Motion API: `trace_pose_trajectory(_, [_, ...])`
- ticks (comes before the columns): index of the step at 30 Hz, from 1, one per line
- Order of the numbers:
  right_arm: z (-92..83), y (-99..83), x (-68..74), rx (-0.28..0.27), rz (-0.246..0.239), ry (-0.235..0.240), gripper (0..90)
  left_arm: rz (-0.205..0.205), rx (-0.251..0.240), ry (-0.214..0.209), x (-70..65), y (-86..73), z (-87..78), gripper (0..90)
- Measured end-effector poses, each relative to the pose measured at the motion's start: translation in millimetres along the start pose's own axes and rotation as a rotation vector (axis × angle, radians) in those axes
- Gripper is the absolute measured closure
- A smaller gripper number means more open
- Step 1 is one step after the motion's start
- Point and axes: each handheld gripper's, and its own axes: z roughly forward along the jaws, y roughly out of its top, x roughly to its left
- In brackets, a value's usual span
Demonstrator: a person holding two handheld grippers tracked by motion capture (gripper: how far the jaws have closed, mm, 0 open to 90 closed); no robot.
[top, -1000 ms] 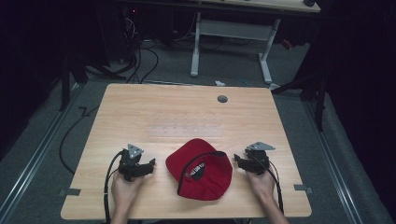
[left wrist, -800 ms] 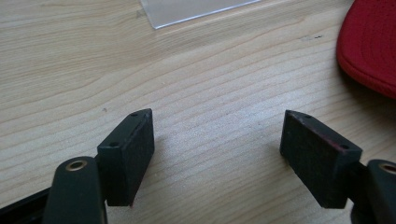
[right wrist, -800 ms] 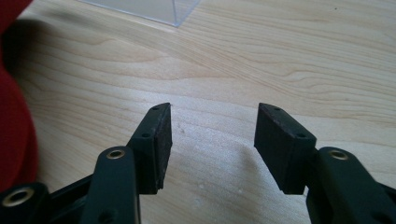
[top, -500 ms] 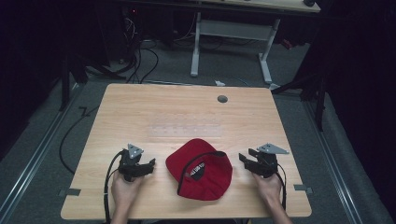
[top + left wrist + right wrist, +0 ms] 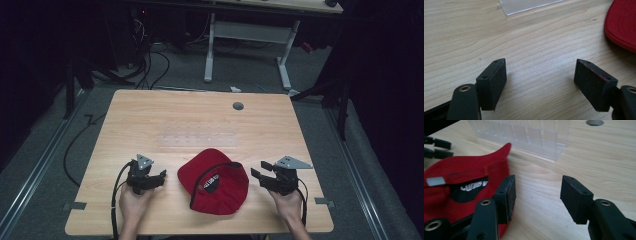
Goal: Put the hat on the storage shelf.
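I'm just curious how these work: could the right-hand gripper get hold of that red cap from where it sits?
Probably yes. The right gripper is open beside the red cap, with bare table between them and nothing blocking the way. It would need only a short move toward the cap's edge.

Bench (image 5: 150,120): pale wood-grain surface, smooth and matt. Cap (image 5: 220,192): red woven cloth with a black label inside. Rack (image 5: 524,137): clear glossy plastic. Tongs (image 5: 541,85): matt black pads, finely textured.
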Motion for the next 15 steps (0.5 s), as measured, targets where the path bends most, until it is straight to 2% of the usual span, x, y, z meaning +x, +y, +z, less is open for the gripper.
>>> trace_pose_trajectory(6, [5.5, 4.6, 13.5, 0.014, -0.039, 0.041, 44.7, -0.001, 0.000, 0.000, 0.0, 0.0, 0.0, 26.5])
trace_pose_trajectory(15, [25.5, 5.7, 19.3, 0.059, -0.047, 0.077, 44.2, -0.001, 0.000, 0.000, 0.0, 0.0, 0.0, 26.5])
